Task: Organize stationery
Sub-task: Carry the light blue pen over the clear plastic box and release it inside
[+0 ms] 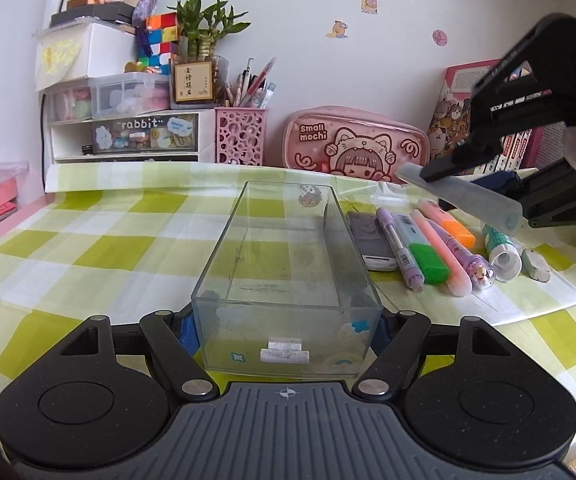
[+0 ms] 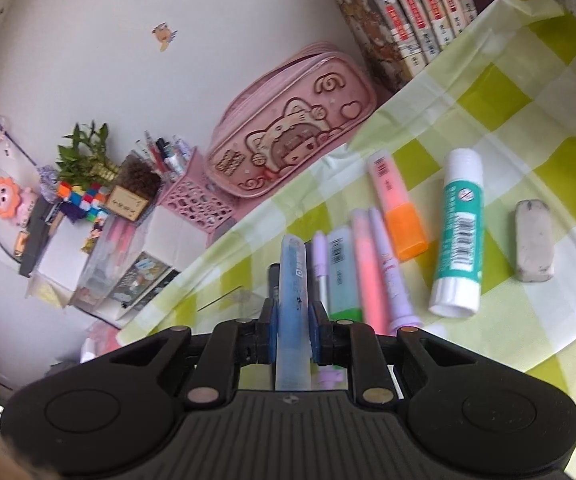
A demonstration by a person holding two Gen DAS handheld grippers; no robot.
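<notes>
Gripping near end of clear plastic tray with left tool, pads on both side walls; tray empty, long axis running away from camera on green-checked worktop. Right tool clamped on frosted blue pen, held above worktop, lying along the fingers, tip forward. Reading "Small mochi" on pink pencil case, "rabbit" on drawer unit. Highlighters, glue stick, eraser lying just right of tray.

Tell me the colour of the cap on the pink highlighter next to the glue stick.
Orange cap, clearest in the right wrist view.
</notes>
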